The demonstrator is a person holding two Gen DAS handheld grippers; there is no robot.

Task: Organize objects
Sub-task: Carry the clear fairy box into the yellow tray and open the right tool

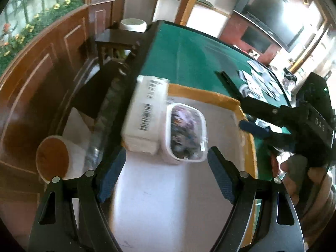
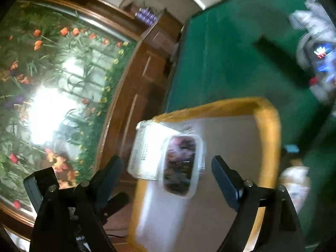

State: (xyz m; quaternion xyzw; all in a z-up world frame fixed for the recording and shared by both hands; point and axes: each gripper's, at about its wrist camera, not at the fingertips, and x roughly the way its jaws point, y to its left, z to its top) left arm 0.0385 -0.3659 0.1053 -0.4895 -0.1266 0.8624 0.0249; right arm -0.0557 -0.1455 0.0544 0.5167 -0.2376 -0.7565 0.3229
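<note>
**Q:** What is lying where in this figure?

**A:** A yellow-rimmed tray [image 1: 245, 113] is sitting on the green tabletop [image 1: 189, 58], near its edge. Two things are resting in the tray's far left corner: a white box with barcodes [image 1: 145, 113] and, touching its right side, a clear lidded container [image 1: 187, 134] with dark, mixed contents. A scatter of cards [image 1: 260, 82] is waiting well apart, at the far right of the tabletop.

**Q:** And the two claws?

**A:** The left claw [image 1: 166, 180] is hanging over the tray's bare floor with its jaws standing wide and nothing between them. The right claw [image 2: 166, 180] is likewise spread wide and holding nothing; in its own view the container is lying just ahead of the blue pads [image 2: 222, 178], untouched. From the left wrist it is showing at the tray's right rim.

**Q:** Which step is in hand?

**A:** Judging by the open jaws and the two settled items, the step looks like a pull-away after placing, with the cards probably coming next.

**Q:** How is it done well?

**A:** By lifting clear before swinging sideways, so that neither pad is clipping the container or nudging the box over the rim. The right wrist view is blurring, so slowing down before the next reach is advisable. Flat cards are likely needing a low, edge-on approach.
</note>
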